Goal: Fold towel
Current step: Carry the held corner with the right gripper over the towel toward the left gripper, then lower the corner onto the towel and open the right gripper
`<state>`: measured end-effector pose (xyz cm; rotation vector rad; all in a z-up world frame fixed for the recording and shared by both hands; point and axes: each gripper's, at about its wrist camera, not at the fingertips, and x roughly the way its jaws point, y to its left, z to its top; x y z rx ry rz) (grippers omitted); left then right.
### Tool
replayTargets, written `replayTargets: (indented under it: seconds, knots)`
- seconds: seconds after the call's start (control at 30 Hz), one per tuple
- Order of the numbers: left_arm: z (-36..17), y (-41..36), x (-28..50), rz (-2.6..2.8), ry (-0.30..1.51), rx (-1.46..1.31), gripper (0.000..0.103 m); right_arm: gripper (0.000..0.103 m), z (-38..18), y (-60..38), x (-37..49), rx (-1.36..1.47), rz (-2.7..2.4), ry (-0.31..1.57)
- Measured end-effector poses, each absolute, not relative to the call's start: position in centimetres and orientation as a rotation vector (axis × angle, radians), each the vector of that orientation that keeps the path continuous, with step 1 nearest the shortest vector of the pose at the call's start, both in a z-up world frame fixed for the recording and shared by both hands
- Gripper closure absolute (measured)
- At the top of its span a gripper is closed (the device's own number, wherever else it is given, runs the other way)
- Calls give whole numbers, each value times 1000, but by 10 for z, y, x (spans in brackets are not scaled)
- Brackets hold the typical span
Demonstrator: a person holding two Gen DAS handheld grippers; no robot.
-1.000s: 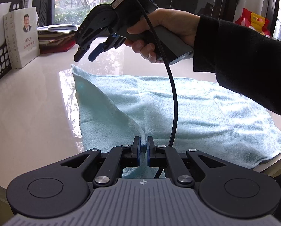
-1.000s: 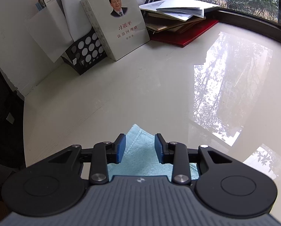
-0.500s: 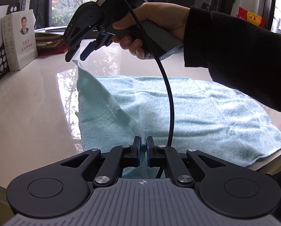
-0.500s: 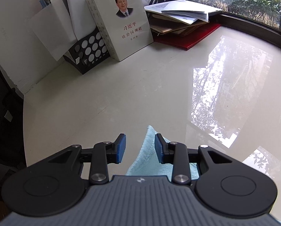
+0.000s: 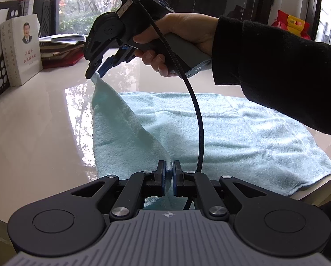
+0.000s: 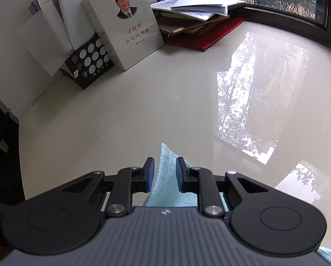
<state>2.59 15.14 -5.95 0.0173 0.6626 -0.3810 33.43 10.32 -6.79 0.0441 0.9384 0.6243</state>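
Holding one short edge of the towel between them, both grippers sit at its left end while the rest of the pale blue cloth lies flat on the glossy table, its long axis running away to the right in the left wrist view. The left gripper is clamped tight on the near corner — a small tuft of cloth shows between its blue pads. The right gripper, held in a hand in a dark sleeve, has the far corner lifted off the table, with the edge hanging taut between the two. From its own camera the right gripper is closing, the corner standing between pads that do not look fully pressed together, though the other view shows the cloth hanging from its tip. The free short edge lies well apart, off to the right — so the fold probably calls for carrying both corners that way together. Books lean behind.
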Motion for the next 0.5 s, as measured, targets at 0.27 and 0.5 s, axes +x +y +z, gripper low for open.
replayTargets:
  seconds: [0.27,0.5]
  knots:
    - [-40,148,21,-443,630,-33,96,97,-48,68,326,120,630,905]
    - [-14,123,9,-523,576,-47,96,97,-16,20,308,163,627,844]
